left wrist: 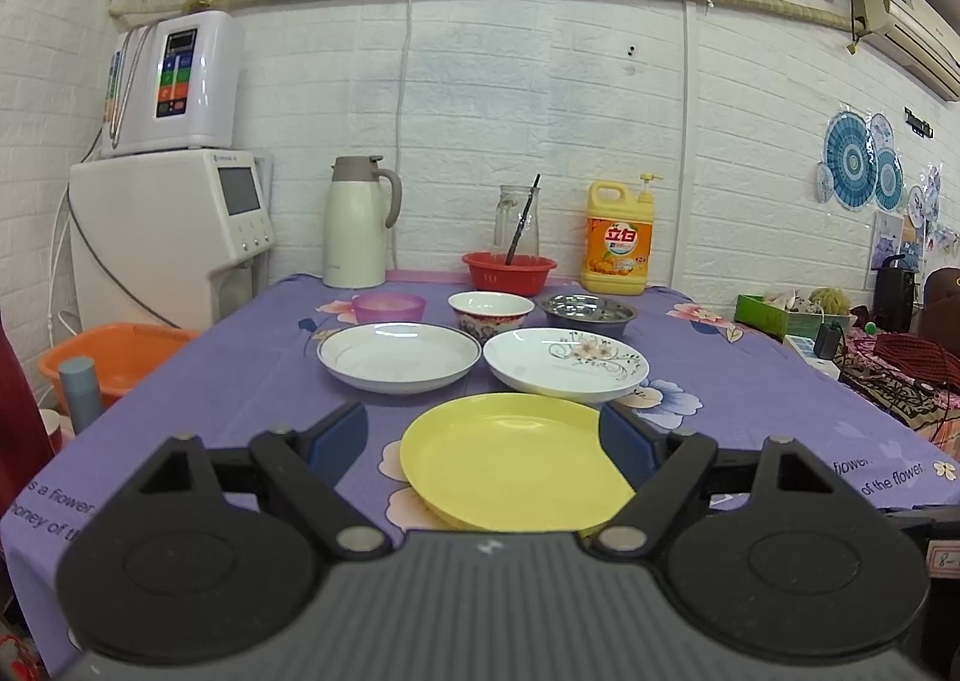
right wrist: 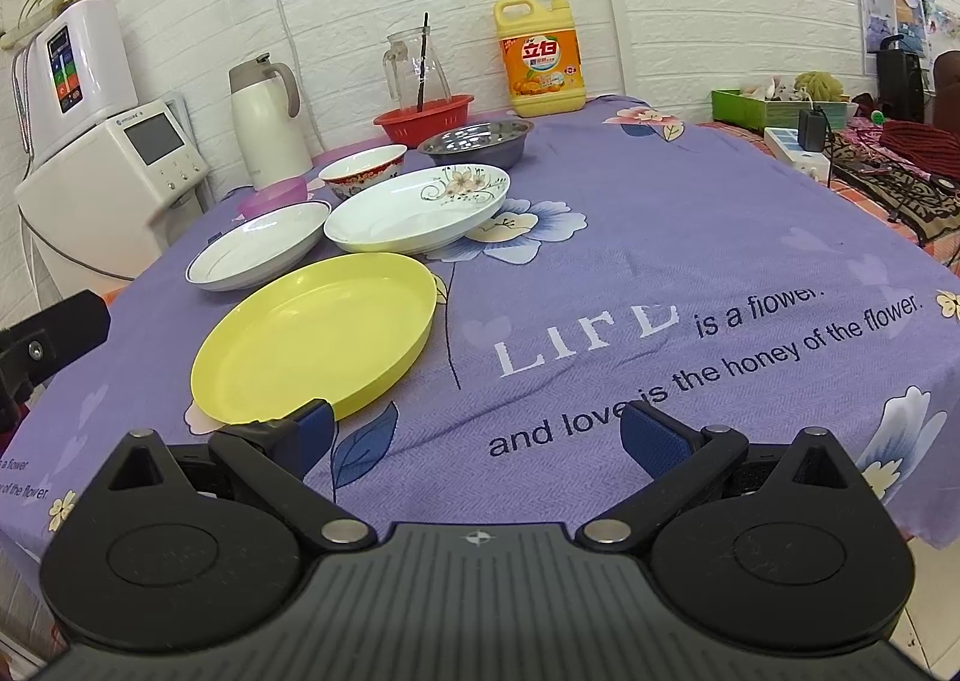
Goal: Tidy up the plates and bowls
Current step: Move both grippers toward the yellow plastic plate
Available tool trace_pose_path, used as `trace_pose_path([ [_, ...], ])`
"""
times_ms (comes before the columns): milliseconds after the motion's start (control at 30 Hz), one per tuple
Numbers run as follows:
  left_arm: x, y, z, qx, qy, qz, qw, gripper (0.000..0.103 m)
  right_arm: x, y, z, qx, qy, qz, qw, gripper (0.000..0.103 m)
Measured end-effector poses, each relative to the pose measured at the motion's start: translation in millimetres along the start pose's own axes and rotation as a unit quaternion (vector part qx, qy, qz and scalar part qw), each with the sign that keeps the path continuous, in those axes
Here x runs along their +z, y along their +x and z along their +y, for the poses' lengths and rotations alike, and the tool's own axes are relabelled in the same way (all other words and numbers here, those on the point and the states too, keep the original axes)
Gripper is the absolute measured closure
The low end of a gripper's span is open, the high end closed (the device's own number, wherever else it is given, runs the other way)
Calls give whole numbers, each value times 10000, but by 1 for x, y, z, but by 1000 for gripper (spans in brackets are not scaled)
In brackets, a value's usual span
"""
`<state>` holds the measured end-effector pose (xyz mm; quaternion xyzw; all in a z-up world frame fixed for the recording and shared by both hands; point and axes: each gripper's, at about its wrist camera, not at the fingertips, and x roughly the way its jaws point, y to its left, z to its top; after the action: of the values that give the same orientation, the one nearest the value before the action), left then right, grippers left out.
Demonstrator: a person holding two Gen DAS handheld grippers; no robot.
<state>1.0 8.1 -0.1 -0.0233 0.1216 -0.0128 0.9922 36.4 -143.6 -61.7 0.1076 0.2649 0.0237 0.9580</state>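
Plates and bowls sit in a loose cluster on the purple cloth (right wrist: pixel 630 237). Nearest is the yellow plate (left wrist: pixel 510 459), seen from the left wrist at 6 o'clock of the group, lying flat between the spread tips of the left gripper (left wrist: pixel 483 435), whose blue pads (left wrist: pixel 339 432) stand wide apart; whether they touch the plate's rim is hard to tell through the lens. Beyond it at 11 o'clock lies the white plate (left wrist: pixel 399 356), and at 1 o'clock the flowered plate (left wrist: pixel 566 363), the two just beside each other. Behind them stand the pink bowl (left wrist: pixel 388 307), the red-rimmed bowl (left wrist: pixel 491 314) and the steel bowl (left wrist: pixel 588 314) in a row. Farther back, by the wall, are a red basket (left wrist: pixel 509 272), a glass jug (left wrist: pixel 517 216), a thermos (left wrist: pixel 355 222) and a detergent bottle (left wrist: pixel 618 240).

From the right wrist, the right gripper (right wrist: pixel 477 432) is open and empty over the cloth, its left pad just at the yellow plate's near edge at 10 o'clock.
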Motion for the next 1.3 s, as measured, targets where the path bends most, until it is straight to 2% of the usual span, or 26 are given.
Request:
trace_pose_path([
  [633, -1, 2, 2, -46, 11, 0, 10000, 21, -1, 2, 2, 30, -47, 60, 10000, 0],
  [900, -2, 13, 12, -177, -55, 42, 9998, 21, 0, 4, 3, 50, -11, 8, 10000, 0],
  [1067, -1, 46, 32, -324, -360, 575, 9972, 21, 4, 21, -3, 163, 135, 201, 9996, 0],
  [1200, 4, 72, 46, -263, -435, 850, 9951, 21, 20, 35, 2, 112, -117, 278, 9995, 0],
  [1300, 6, 94, 57, -359, -568, 1067, 9920, 21, 32, 51, 4, 112, -216, 356, 9991, 0],
])
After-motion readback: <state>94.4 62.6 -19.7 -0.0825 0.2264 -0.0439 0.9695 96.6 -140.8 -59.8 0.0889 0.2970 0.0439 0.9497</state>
